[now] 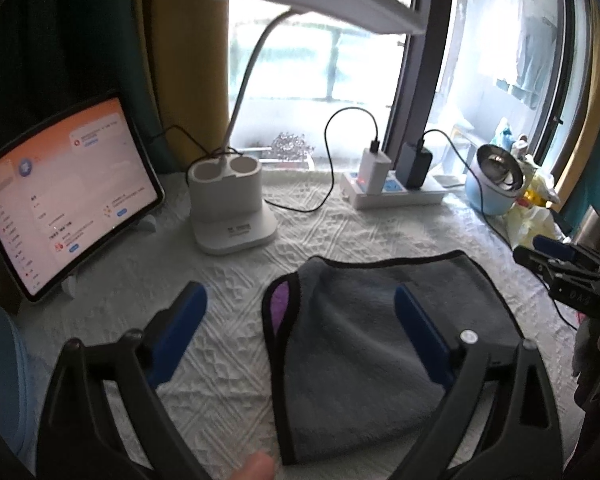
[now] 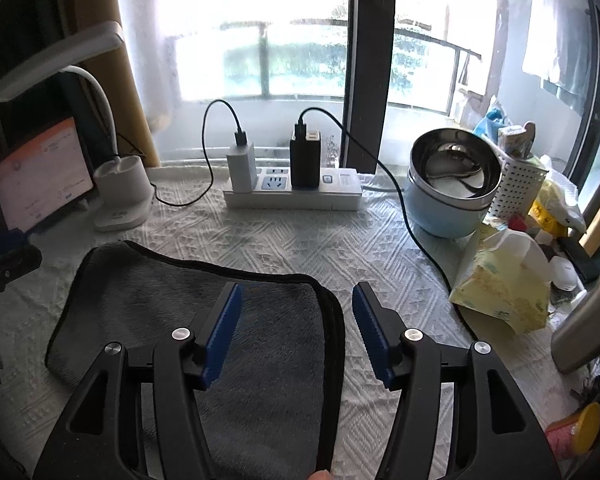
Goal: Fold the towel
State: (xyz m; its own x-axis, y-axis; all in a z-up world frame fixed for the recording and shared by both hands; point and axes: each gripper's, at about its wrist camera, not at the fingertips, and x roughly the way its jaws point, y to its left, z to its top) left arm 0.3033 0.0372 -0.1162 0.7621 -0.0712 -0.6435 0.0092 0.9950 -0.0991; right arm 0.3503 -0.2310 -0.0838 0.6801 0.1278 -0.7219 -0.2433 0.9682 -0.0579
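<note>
One grey plush towel with black piping (image 1: 360, 332) is seen, folded, lying flat on the desk covered w/ a white quilted cloth (image 1: 228, 364), toward the near edge, approx. mid-width. At its left end a purple underside (image 1: 278, 304) is exposed where the top layer is turned back.

Two grippers are counted, each w/ two blue-padded fingers. The left gripper (image 1: 300, 328) is held w/ jaws spread wide, nothing between the pads; the towel's left end lies below the gap, the right finger (image 1: 420, 332) over the grey pile, the left finger (image 1: 180, 328) over bare cloth. The right gripper (image 2: 297, 332) is likewise spread wide and empty; the towel's right, stacked edge (image 2: 332, 320) is seen under the gap, left finger over the towel, right finger over cloth. Contact w/ the towel cannot be told for either.

Along the far edge, counted:
- one white gooseneck desk lamp w/ a two-cup base (image 1: 230, 208)
- one white power strip (image 2: 294, 194)
- two chargers plugged into it, one white (image 2: 242, 168), one black (image 2: 306, 160), each w/ one black cable

At the far-left corner one tablet w/ an orange-white lit screen (image 1: 64, 196) is propped on a stand. At the right edge are one pale-blue pot w/ a steel liner (image 2: 448, 188), one white perforated basket (image 2: 516, 188) and one yellow tissue pack (image 2: 504, 280).
</note>
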